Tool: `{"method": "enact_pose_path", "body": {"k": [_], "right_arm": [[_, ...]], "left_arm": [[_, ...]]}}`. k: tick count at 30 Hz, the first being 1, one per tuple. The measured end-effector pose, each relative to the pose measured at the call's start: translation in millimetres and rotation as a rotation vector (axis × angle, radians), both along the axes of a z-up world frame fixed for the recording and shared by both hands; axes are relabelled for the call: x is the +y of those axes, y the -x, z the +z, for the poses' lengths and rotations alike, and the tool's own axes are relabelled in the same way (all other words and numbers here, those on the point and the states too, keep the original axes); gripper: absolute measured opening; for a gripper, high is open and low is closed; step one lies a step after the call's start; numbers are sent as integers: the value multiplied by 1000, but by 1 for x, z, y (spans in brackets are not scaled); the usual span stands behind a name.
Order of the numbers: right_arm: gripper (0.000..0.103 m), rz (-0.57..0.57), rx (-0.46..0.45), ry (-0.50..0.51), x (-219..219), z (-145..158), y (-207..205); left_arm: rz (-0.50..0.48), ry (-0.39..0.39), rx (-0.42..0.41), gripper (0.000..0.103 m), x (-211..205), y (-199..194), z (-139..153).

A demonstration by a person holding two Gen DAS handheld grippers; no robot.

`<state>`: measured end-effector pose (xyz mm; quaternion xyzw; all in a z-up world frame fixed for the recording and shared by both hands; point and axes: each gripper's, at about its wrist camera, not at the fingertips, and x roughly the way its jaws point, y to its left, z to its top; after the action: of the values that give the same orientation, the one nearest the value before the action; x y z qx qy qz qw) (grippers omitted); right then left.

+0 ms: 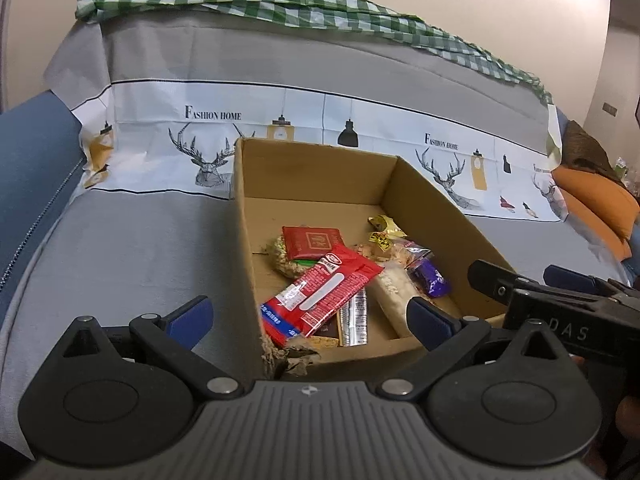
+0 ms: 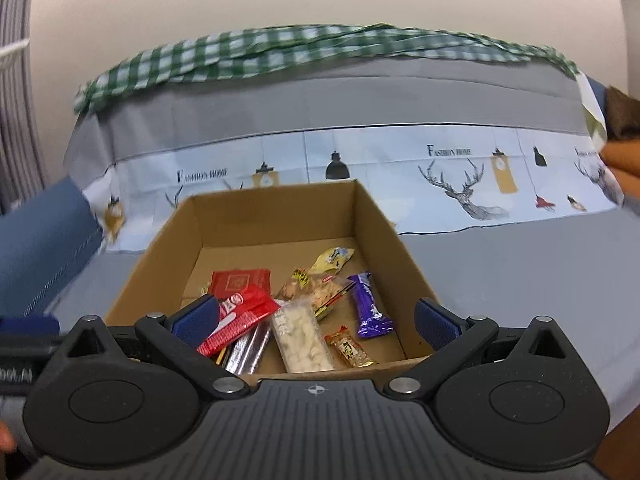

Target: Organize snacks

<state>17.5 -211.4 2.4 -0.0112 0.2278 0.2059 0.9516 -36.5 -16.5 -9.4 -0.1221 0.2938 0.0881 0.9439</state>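
Both grippers, left (image 1: 310, 316) and right (image 2: 316, 322), jaws wide, empty; open brown cardboard box (image 2: 376, 216) of wrapped snacks on grey deer-print sofa cover (image 2: 500, 272).

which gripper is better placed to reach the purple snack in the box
Right. The right gripper is open and centered over the cardboard box, purple snack just ahead. The left gripper straddles the box's left wall.

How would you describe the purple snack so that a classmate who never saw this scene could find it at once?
Find the open brown cardboard box on the grey sofa cover. Look along its right inner wall, where a small purple foil-wrapped bar lies flat on the box floor. It is the only purple wrapper; its neighbours are red, yellow, orange or clear.
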Motion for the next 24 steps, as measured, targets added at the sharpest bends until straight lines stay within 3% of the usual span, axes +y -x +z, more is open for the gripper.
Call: {"method": "enact_pose_path", "body": {"k": [24], "right_arm": [[102, -9, 31, 41, 7, -5, -7]], "left_arm": [[-6, 3, 69, 103, -1, -12, -8]]}}
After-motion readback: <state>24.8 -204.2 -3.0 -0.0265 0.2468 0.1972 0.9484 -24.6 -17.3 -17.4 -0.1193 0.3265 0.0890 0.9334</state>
